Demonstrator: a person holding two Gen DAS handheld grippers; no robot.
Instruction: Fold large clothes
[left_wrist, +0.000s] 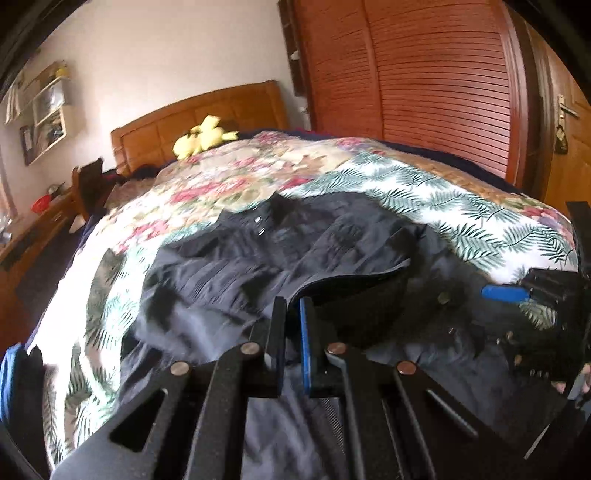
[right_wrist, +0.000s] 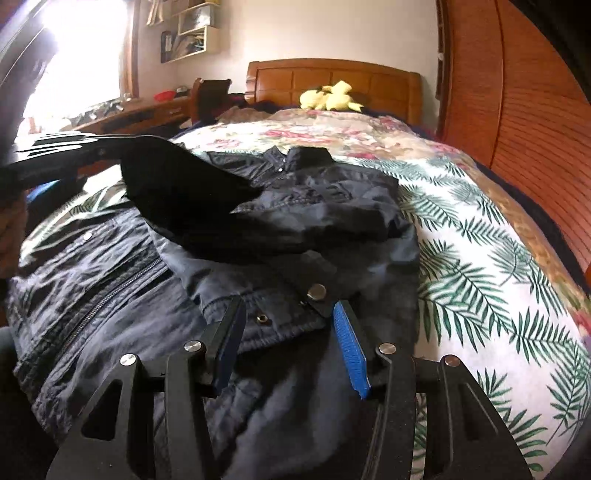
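Left gripper (left_wrist: 293, 314) pinching the jacket (right_wrist: 155, 295) hem, lifted off the bedspread (right_wrist: 480, 229). Right gripper (right_wrist: 290, 325) spread, hovering over the snap button (right_wrist: 317, 291). Yellow plush toy (right_wrist: 330, 96) by the headboard (right_wrist: 332, 74).

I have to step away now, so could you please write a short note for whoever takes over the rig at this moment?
Left gripper: shut on a dark edge of the jacket, lifted clear of the bed.
Right gripper: open, low over the jacket's near hem by the snap button, gripping nothing.
Jacket: lies on the palm-leaf bedspread, collar towards the headboard, zip on the left.
Done: one part already lies over the chest.
Left: lay down the held flap, fold the rest, smooth it flat.
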